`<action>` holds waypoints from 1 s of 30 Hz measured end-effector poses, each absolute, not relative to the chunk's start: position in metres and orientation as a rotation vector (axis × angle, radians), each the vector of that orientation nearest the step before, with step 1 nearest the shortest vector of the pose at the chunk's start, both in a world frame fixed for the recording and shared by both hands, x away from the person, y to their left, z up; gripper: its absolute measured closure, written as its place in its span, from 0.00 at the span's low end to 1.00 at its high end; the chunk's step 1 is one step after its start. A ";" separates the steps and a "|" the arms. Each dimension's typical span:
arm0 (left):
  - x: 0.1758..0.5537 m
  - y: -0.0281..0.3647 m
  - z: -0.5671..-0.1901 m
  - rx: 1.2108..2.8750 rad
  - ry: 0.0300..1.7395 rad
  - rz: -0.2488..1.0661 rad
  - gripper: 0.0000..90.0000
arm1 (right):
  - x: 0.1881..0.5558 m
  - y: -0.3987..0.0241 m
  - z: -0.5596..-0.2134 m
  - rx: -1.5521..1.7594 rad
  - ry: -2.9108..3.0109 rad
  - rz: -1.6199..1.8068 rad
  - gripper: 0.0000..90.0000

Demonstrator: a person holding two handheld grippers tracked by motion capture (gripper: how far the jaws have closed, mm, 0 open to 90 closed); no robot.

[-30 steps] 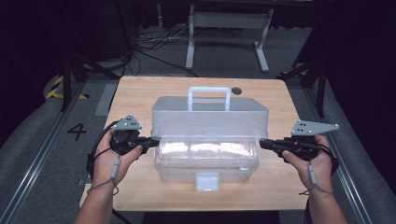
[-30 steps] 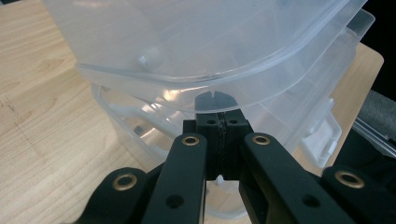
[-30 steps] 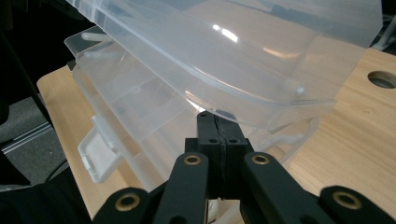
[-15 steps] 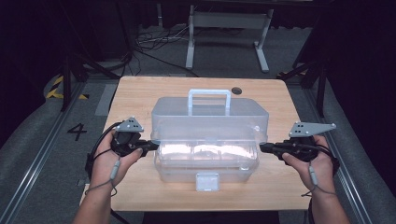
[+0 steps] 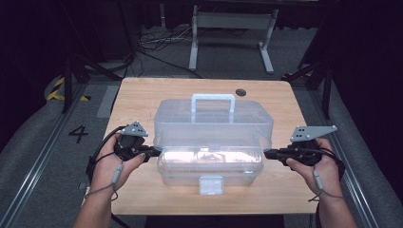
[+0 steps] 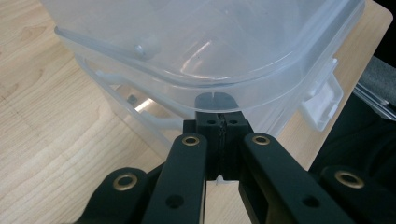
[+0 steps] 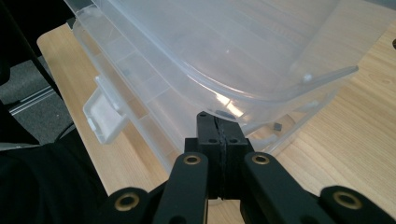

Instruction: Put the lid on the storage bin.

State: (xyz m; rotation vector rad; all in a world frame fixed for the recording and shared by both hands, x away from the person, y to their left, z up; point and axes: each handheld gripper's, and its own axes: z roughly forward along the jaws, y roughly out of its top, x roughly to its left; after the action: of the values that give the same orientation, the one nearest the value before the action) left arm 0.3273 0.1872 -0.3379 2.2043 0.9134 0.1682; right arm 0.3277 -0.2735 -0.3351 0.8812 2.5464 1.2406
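Note:
A clear plastic toolbox stands in the middle of the wooden table (image 5: pixel 138 97). Its lid (image 5: pixel 214 121), with a white handle (image 5: pixel 213 97), is tilted up off the base (image 5: pixel 211 166), front edge raised. My left gripper (image 5: pixel 156 153) is shut, its tips tucked under the lid's left rim. My right gripper (image 5: pixel 267 153) is shut too, tips under the right rim. In the left gripper view the closed left gripper (image 6: pixel 218 114) touches the lid (image 6: pixel 196 46) from below. In the right gripper view the right gripper (image 7: pixel 216 122) meets the lid (image 7: pixel 243 42) the same way.
A white latch (image 5: pixel 210 185) hangs at the front of the base near the table's front edge. A dark round grommet (image 5: pixel 241 92) sits at the far side of the table. Beyond the table are cables and a metal stand (image 5: pixel 233 21) on the floor.

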 end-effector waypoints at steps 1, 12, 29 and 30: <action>0.327 0.187 -0.338 2.209 0.913 0.166 1.00 | 0.328 -0.273 -0.335 0.882 2.549 1.238 1.00; 0.327 0.188 -0.340 2.246 0.917 0.142 0.99 | 0.328 -0.272 -0.337 0.879 2.597 1.183 1.00; 0.327 0.189 -0.347 2.301 0.931 0.110 0.99 | 0.329 -0.270 -0.346 0.894 2.649 1.089 0.99; 0.327 0.189 -0.347 2.304 0.930 0.109 0.99 | 0.329 -0.270 -0.347 0.897 2.654 1.086 0.99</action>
State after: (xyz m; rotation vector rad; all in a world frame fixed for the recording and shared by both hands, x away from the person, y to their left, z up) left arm 0.3268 0.1892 -0.3475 2.3038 0.9299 0.1094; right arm 0.3294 -0.2702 -0.3467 0.8967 2.6536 1.0855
